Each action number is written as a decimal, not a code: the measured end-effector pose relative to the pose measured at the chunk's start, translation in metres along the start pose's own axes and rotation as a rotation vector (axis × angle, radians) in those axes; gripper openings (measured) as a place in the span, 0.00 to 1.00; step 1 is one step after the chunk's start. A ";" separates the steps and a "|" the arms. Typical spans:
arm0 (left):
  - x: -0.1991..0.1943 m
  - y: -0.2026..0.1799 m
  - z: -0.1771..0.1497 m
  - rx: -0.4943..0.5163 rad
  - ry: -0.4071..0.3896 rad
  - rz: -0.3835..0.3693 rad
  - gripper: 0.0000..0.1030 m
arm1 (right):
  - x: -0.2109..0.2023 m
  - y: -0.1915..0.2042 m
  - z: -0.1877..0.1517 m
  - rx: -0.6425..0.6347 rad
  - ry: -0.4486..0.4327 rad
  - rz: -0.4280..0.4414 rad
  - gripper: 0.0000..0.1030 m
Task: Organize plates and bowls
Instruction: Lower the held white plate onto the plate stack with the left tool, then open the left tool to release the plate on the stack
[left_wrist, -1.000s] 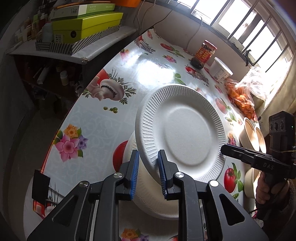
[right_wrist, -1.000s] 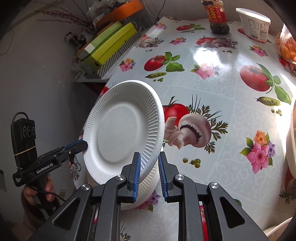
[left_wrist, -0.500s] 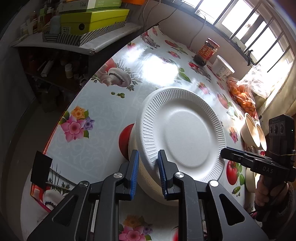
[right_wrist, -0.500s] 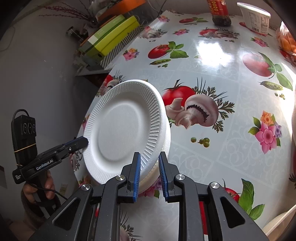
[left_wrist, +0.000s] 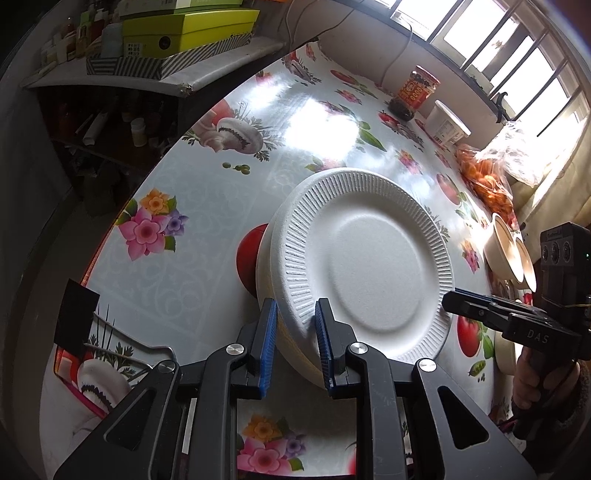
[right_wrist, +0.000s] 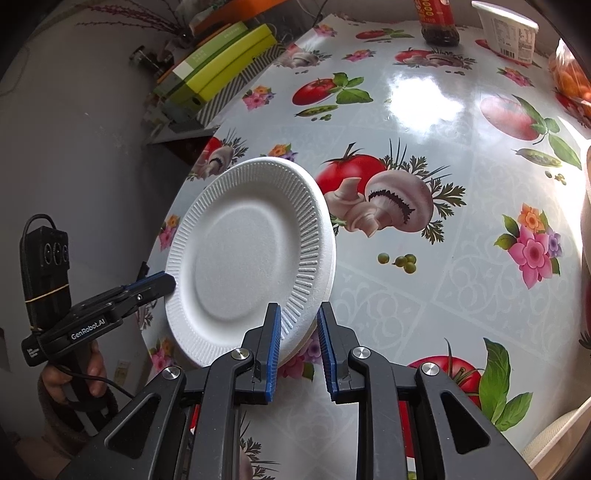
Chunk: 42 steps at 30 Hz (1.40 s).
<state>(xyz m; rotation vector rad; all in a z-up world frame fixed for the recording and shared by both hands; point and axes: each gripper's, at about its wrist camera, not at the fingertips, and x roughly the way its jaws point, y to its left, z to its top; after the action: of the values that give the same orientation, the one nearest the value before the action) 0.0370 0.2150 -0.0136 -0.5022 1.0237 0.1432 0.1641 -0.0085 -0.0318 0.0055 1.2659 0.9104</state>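
Observation:
A white foam plate (left_wrist: 365, 266) with a ribbed rim lies on top of a stack of like plates (left_wrist: 269, 258) on the flowered tablecloth; it also shows in the right wrist view (right_wrist: 243, 258). My left gripper (left_wrist: 293, 343) is shut on the plate's near rim. My right gripper (right_wrist: 298, 347) is shut on the opposite rim. Each gripper shows in the other's view, the right one (left_wrist: 454, 297) and the left one (right_wrist: 162, 282), tips at the plate's edge. Two cream bowls (left_wrist: 506, 251) stand at the right.
A sauce jar (left_wrist: 413, 92), a white tub (left_wrist: 447, 125) and a bag of oranges (left_wrist: 487, 181) stand along the far side by the window. A shelf with yellow-green boxes (left_wrist: 184, 29) is beyond the table's left edge (left_wrist: 110, 229).
The plate has come down from a tilted, raised pose and now lies nearly flat on the stack. Both grippers moved down with it, still shut on its rim.

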 end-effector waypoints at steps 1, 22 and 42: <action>0.000 0.000 0.000 -0.004 0.000 -0.001 0.21 | 0.000 0.000 0.000 0.000 0.000 -0.001 0.21; -0.003 0.000 -0.001 -0.002 -0.007 0.002 0.25 | 0.003 0.002 -0.001 0.002 -0.001 -0.014 0.22; -0.021 -0.022 0.008 0.038 -0.062 -0.004 0.37 | -0.026 0.003 -0.005 -0.010 -0.088 -0.028 0.39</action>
<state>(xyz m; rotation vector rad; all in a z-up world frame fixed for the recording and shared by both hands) 0.0395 0.2020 0.0151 -0.4625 0.9633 0.1341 0.1580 -0.0244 -0.0115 0.0191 1.1768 0.8830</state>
